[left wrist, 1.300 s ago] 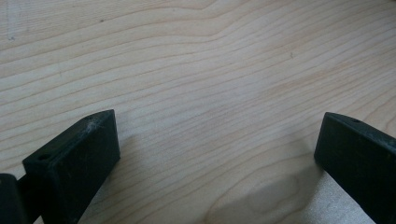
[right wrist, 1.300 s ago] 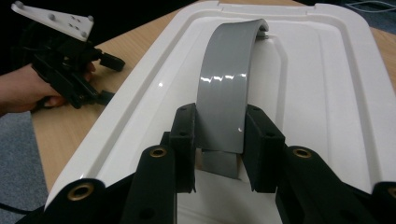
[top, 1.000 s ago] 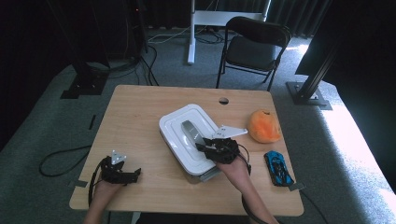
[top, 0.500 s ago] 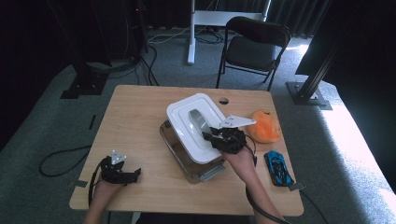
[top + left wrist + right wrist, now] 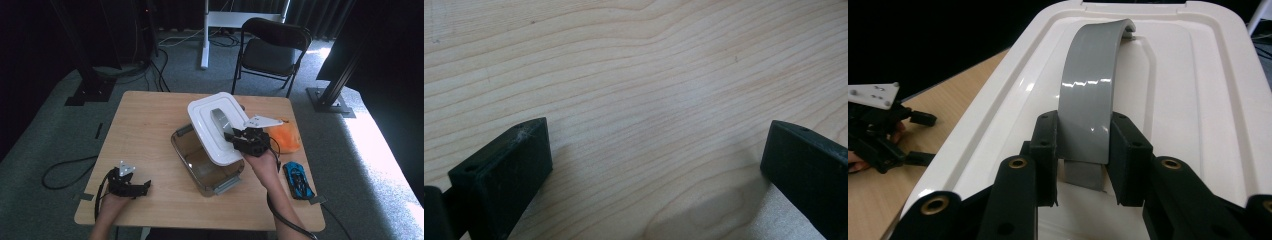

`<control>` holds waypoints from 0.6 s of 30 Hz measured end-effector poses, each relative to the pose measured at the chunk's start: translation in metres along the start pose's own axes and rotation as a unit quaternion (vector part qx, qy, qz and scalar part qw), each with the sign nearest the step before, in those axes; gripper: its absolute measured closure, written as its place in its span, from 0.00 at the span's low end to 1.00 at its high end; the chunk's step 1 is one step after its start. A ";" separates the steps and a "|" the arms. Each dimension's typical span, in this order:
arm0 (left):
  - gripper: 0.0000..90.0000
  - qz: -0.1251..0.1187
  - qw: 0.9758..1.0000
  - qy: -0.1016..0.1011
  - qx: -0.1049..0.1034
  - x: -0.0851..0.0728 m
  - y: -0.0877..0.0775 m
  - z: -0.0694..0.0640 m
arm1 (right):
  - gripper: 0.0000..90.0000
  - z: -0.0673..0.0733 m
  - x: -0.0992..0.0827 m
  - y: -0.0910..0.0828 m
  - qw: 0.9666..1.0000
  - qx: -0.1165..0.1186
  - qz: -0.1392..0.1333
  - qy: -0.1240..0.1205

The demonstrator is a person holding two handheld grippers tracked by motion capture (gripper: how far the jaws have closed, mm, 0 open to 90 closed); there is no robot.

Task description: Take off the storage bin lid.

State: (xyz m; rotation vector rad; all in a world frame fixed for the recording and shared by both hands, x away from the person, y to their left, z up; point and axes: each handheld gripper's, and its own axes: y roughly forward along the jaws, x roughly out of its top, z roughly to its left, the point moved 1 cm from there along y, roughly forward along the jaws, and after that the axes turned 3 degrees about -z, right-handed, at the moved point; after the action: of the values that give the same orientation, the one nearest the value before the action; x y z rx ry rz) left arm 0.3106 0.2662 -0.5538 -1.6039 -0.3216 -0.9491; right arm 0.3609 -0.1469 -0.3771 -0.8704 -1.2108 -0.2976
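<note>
lifting clear of its box, the white lid [image 5: 216,127] now hangs tilted above the clear storage box [image 5: 207,162], carried by the right gripper [image 5: 239,138], whose jaws are closed narrow on the lid's grey handle [image 5: 1090,107]; a second ago the lid sat flat on the box, and half a second ago it had only begun to rise. since then it has swung up and away toward 12 o'clock on the table [image 5: 150,130], so that the near half of the box stands open and looks empty inside, its grey latches showing at the 10 and 5 o'clock corners. in the right gripper view the two black pads press the handle's sides near its lower end, with the lid's ribbed top stretching away behind. the left gripper [image 5: 131,186] rests at the table's 7 o'clock corner, its jaws wide apart over bare wood with nothing between them, and it has not shifted across the three high views. an orange object [image 5: 285,137] lies at 3 o'clock of the box, partly behind the gripper, and a blue toy car [image 5: 298,180] at about 4 o'clock, both where they were. the opening looks all but done; the lid has yet to be set down, and the box is free to take something in
</note>
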 end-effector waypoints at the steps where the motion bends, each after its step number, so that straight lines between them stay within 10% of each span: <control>1: 0.01 0.000 1.000 0.000 0.000 0.000 0.000 0.000 | 0.76 -0.003 0.000 0.000 1.000 -0.003 0.001 0.002; 18: 0.01 0.000 1.000 -0.001 0.000 0.000 0.000 0.000 | 0.76 -0.044 0.000 0.006 0.998 -0.053 0.000 0.028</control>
State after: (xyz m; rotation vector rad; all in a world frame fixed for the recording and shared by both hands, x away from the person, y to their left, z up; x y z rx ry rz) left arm 0.3106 0.2660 -0.5539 -1.6045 -0.3232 -0.9489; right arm 0.3948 -0.1744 -0.3835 -0.9476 -1.1500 -0.3859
